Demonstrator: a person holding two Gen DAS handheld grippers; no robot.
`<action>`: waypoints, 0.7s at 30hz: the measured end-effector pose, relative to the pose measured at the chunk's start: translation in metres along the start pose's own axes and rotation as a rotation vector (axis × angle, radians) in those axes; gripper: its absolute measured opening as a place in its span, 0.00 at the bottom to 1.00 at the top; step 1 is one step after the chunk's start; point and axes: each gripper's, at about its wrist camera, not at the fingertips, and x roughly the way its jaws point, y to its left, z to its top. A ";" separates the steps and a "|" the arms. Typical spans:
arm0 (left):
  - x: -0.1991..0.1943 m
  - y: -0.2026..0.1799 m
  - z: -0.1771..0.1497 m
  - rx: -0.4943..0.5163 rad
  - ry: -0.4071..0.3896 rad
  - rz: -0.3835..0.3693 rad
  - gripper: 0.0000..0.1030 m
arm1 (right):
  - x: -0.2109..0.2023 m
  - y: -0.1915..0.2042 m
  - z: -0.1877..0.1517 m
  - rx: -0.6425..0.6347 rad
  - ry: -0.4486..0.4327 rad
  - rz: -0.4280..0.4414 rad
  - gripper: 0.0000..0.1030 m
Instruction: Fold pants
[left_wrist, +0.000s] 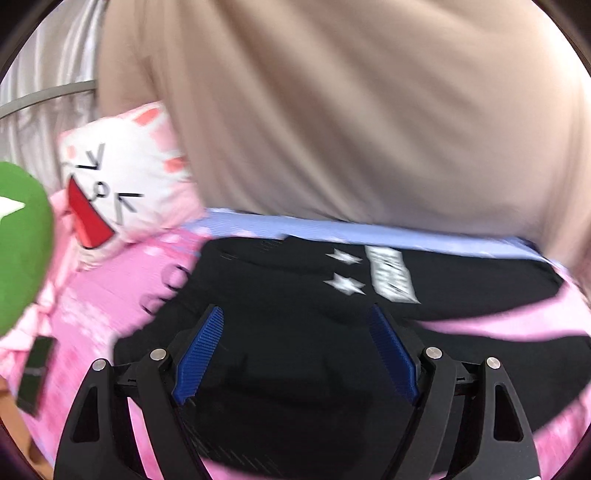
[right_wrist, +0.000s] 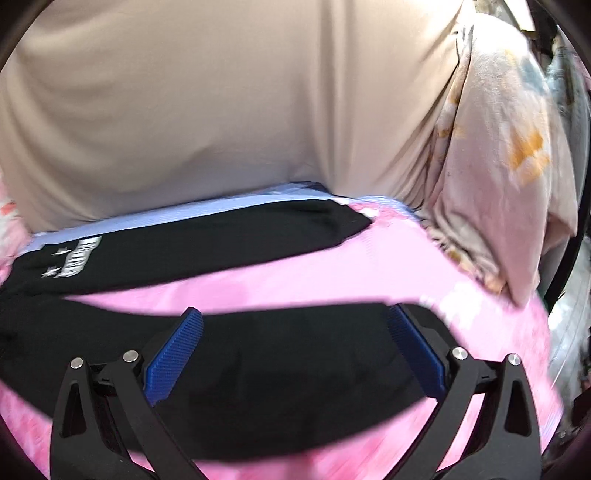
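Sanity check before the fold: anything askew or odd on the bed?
Mostly fine. The black pants lie on the pink sheet with the two legs splayed apart, a strip of sheet showing between them, not yet aligned. Both tongs, left and right, are open and empty. No damage visible; frames are blurred.

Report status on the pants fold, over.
Left gripper open, empty. Right gripper open, empty. Black pants flat on pink bedsheet, legs apart. Nothing in the way.
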 end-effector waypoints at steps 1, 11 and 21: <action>0.016 0.008 0.012 0.000 0.024 0.019 0.76 | 0.022 -0.012 0.016 0.007 0.026 -0.015 0.96; 0.198 0.061 0.090 -0.031 0.238 0.203 0.76 | 0.183 -0.056 0.088 0.095 0.189 -0.053 0.95; 0.318 0.124 0.082 -0.262 0.423 0.233 0.80 | 0.278 -0.062 0.092 0.314 0.347 0.013 0.96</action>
